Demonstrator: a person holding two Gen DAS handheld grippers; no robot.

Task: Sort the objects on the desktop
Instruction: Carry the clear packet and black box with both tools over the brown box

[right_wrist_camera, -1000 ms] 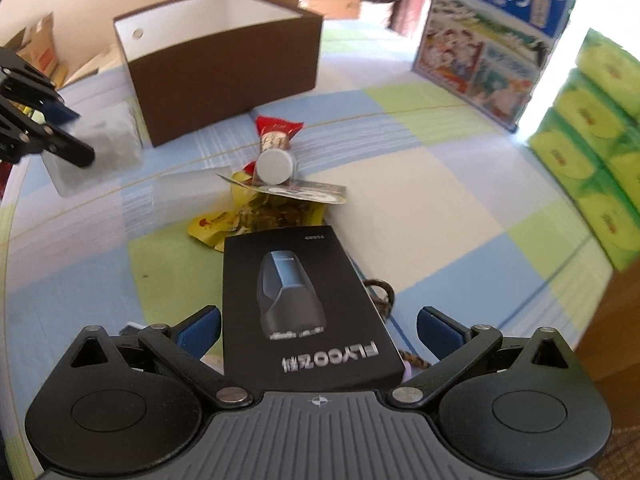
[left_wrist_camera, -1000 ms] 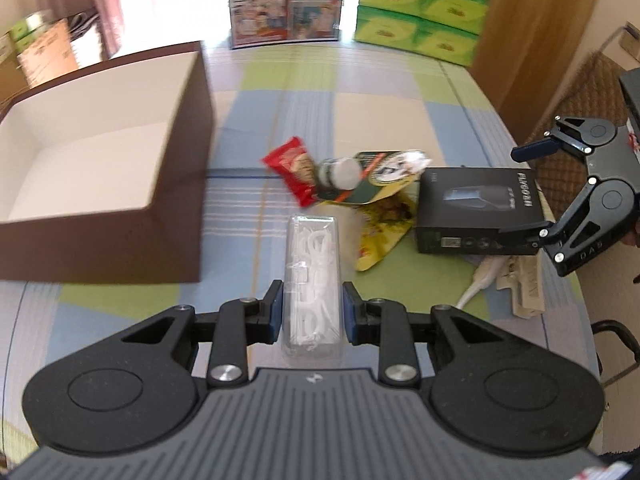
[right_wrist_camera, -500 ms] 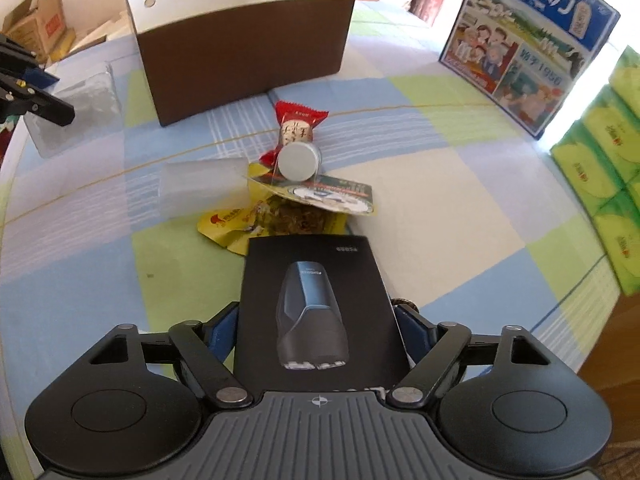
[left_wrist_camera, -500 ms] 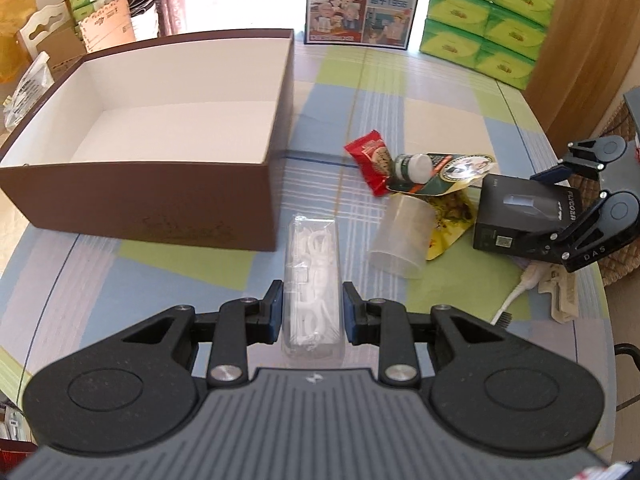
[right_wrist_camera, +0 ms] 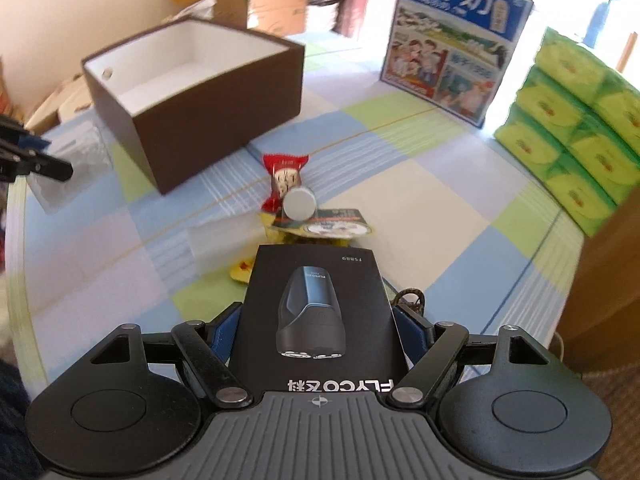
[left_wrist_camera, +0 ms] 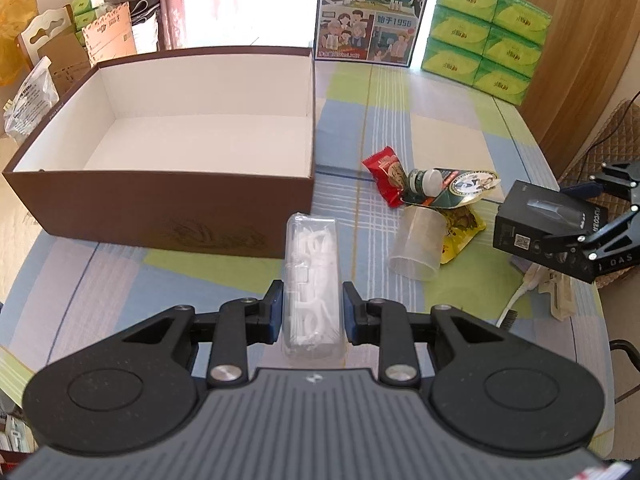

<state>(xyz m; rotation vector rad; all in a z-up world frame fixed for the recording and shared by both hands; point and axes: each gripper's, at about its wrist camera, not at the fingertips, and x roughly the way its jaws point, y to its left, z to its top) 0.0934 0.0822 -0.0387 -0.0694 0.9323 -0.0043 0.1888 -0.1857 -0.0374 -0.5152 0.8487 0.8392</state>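
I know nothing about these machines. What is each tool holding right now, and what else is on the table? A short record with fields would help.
left tool: shut on clear case of white floss picks
right tool: shut on black shaver box
brown box: open, white inside, nothing in it
left on table: red snack packet, small white-capped bottle, clear plastic cup on its side, yellow snack bag
table back edge: milk carton, green tissue packs

I read "FLYCO" and "FS889" on the black shaver box (right_wrist_camera: 320, 312) in my right wrist view. The blue milk poster (left_wrist_camera: 370, 12) says "纯牛奶" and "始于1956". My right gripper (left_wrist_camera: 576, 236) shows "DAS" on its body.
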